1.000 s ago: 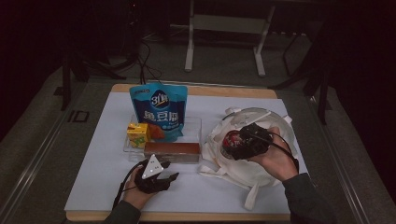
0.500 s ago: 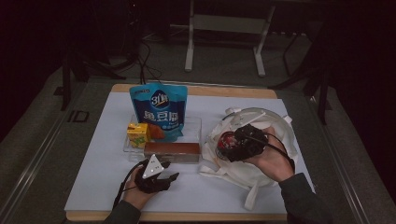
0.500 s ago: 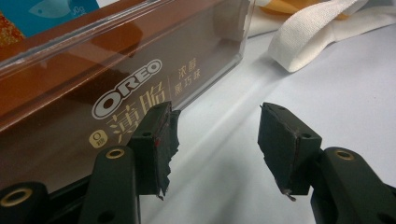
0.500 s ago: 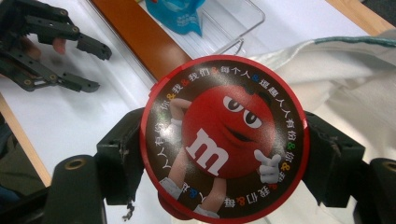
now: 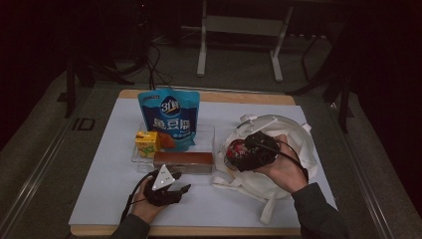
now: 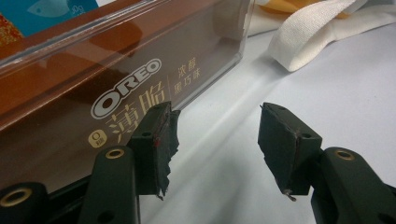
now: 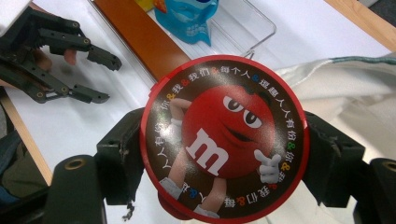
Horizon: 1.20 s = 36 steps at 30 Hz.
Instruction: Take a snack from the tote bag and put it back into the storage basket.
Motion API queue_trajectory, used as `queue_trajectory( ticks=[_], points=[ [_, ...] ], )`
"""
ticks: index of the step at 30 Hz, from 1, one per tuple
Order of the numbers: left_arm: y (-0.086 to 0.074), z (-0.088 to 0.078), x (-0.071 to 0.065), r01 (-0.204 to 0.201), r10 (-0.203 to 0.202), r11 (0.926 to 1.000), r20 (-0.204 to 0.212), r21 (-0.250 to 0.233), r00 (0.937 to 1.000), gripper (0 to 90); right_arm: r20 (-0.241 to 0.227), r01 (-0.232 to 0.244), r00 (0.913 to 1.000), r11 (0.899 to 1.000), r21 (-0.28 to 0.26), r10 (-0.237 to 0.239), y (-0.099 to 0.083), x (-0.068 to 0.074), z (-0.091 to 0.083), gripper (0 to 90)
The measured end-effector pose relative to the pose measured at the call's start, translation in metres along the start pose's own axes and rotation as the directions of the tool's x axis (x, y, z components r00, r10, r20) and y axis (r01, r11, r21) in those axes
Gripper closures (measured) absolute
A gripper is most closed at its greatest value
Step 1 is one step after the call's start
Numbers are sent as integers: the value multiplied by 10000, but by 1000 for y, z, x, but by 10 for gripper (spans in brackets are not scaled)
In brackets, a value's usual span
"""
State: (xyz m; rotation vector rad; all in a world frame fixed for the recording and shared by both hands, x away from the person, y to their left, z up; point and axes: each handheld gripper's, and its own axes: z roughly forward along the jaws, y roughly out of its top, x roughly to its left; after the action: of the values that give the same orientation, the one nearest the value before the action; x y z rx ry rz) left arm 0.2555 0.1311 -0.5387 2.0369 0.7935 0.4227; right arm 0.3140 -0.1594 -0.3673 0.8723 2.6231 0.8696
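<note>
- High view: right gripper (image 5: 238, 155) held over the white cloth bag (image 5: 293, 137) at the right of the table (image 5: 99, 199), fingers pinching a round red M&M's tin (image 5: 234, 151) above the bag's near-left edge. Left gripper (image 5: 169, 191) resting low on the white table cover, just in front of the brown Oreo box (image 5: 183, 160). Behind the box, inside a clear tray (image 5: 209, 134), a blue snack pouch (image 5: 168, 119) standing upright and a yellow drink carton (image 5: 147, 143) beside it.
- Left gripper view: fingers (image 6: 154, 144) spread apart with bare table between them; the Oreo box close behind the left finger, contact impossible to tell; a white bag strap (image 6: 317, 39) farther off at upper right.
- Right gripper view: tin's lid (image 7: 224, 140) facing the camera, clamped at both sides by the black fingers (image 7: 122, 154), above bag and table edge. Left gripper (image 7: 95, 74) seen at upper left, spread and holding nothing, near the Oreo box (image 7: 140, 35).
</note>
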Motion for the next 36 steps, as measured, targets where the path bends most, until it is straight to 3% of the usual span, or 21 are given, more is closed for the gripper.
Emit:
queue_trajectory(
  ticks=[8, 36],
  points=[
    [0, 0, 0, -4, 4, 10000, 11, 10, 10000, 457, -113, 186, 9998, 9997, -126, -187, 8, 6, 2, 255],
    [0, 0, 0, 5, -5, 10000, 66, 20, 10000, 455, -276, 31, 9996, 9999, -129, -34, 36, 13, 21, 255]
  ],
)
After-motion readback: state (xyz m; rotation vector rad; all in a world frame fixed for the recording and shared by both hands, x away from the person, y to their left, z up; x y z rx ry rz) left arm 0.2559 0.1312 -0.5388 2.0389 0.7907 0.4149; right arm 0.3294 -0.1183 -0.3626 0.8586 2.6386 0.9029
